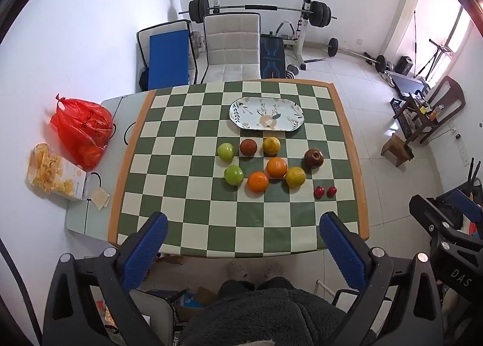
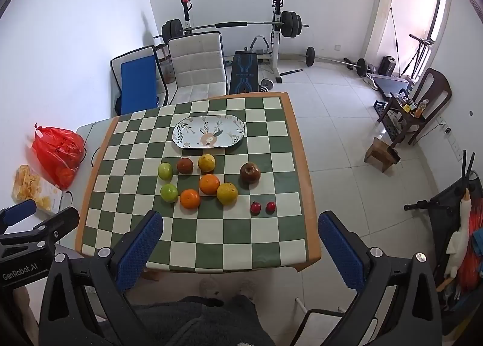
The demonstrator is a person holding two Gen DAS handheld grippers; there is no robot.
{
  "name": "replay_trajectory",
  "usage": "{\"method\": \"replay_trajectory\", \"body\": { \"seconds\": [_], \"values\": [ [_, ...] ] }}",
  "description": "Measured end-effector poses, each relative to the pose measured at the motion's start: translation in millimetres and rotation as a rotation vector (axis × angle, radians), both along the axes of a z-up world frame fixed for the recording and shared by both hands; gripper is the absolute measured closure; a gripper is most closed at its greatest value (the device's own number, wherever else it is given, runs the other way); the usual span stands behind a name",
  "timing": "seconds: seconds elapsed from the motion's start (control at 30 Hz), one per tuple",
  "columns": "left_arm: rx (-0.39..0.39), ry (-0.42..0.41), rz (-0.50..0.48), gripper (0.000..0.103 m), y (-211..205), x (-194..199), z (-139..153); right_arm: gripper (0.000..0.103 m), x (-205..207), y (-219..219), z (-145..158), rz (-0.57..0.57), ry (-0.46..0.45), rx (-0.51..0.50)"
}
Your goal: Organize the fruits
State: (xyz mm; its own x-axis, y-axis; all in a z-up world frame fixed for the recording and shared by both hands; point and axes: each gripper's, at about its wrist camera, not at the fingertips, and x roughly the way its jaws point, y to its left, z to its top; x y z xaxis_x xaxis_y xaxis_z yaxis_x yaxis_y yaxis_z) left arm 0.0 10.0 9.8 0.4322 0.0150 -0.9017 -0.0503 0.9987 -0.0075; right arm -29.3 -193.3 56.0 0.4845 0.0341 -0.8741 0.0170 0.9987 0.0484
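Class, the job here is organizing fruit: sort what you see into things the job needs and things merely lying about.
Needed:
green apples
oranges
yellow citrus
dark red apple
small red fruits
patterned plate

Lying about:
red bag
snack packet
barbell rack
chair

The left gripper (image 1: 243,232) is held high with its blue-padded fingers (image 1: 145,251) spread wide and nothing between them. The right gripper (image 2: 240,232) sits level beside it, fingers (image 2: 339,248) equally wide apart and empty. The person's dark fleece-covered lap (image 1: 265,312) shows below both.
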Motion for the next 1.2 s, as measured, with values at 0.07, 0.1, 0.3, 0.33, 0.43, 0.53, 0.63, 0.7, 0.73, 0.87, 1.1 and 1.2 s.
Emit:
{"method": "replay_trajectory", "body": {
  "seconds": [0.07, 0.1, 0.3, 0.33, 0.43, 0.53, 0.63, 0.7, 0.73, 0.87, 1.1, 1.2],
  "values": [
    [0.003, -0.001, -0.001, 0.0, -2, -1, -1, 0.0, 0, 0, 0, -0.001, 0.0, -0.002],
    [0.002, -0.002, -0.001, 0.0, -2, -1, -1, 0.0, 0, 0, 0, -0.002, 0.0, -0.001],
    [0.003, -0.004, -0.001, 0.0, -1, -1, -1, 0.0, 1, 0, 1, -0.001, -0.004, 0.0],
    [0.003, -0.004, 0.0, 0.0, 0, 0, 0, 0.0, 1, 0, 1, 0.0, -0.005, 0.0],
    [0.002, -0.003, -0.001, 0.0, -1, -1, 0, 0.0, 1, 0, 1, 0.0, -0.005, 0.001],
    [0.003, -0.005, -0.001, 0.0, 0, 0, 0, 0.0, 1, 0, 1, 0.0, -0.005, 0.002],
    [0.002, -0.005, -0.001, 0.0, -2, -1, -1, 0.0, 1, 0, 1, -0.001, -0.007, 0.002],
    [0.002, -0.005, 0.0, 0.0, -2, -1, -1, 0.0, 1, 1, 1, -0.001, -0.007, 0.002],
    [0.004, -0.005, -0.001, 0.0, -2, -1, -1, 0.0, 1, 1, 1, -0.001, -0.008, 0.004],
    [0.004, -0.012, 0.003, 0.0, -1, -1, 0, 0.0, 1, 1, 1, 0.002, -0.007, 0.007],
    [0.002, -0.02, 0.011, 0.0, -4, 4, 6, 0.0, 2, 0, 1, 0.001, -0.012, 0.009],
    [0.017, -0.051, 0.042, 0.0, 1, 16, 3, 0.0, 5, 1, -4, -0.016, -0.058, 0.029]
  ]
}}
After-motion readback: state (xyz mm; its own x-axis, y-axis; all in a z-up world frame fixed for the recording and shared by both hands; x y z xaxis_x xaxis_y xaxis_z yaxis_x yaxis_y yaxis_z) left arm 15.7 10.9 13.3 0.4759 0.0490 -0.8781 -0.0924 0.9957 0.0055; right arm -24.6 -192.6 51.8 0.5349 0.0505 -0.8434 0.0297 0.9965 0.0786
